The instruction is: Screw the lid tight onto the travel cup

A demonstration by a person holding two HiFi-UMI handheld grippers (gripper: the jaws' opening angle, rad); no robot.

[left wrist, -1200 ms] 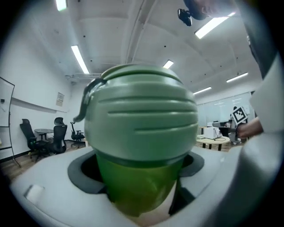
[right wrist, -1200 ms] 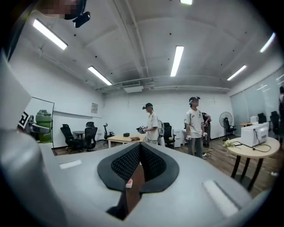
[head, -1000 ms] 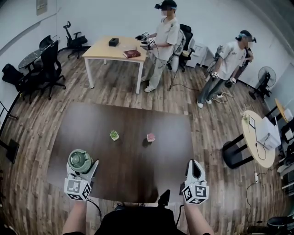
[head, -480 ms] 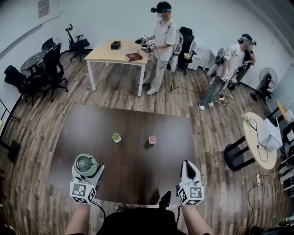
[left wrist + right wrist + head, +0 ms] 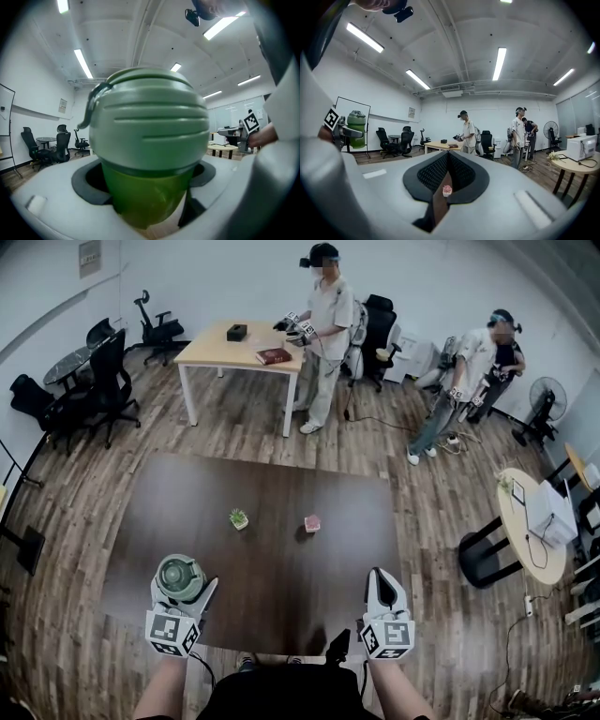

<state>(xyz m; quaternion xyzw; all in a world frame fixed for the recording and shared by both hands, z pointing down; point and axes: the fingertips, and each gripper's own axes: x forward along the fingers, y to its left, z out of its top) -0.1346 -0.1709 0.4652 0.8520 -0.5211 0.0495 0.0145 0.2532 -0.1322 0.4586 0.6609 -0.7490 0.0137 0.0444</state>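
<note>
Jaws of the left gripper (image 5: 184, 583) clamp the lidded green travel cup (image 5: 149, 140) near the counter's (image 5: 281, 559) front edge, while the right gripper's (image 5: 383, 579) jaws sit closed and empty.

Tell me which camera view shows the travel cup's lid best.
The left gripper view: the lid fills the frame, ridges and side loop clear, sitting on the green travel cup. The head view shows it only small, from above. The right gripper view shows the cup tiny at its left edge, lid detail lost.
</note>
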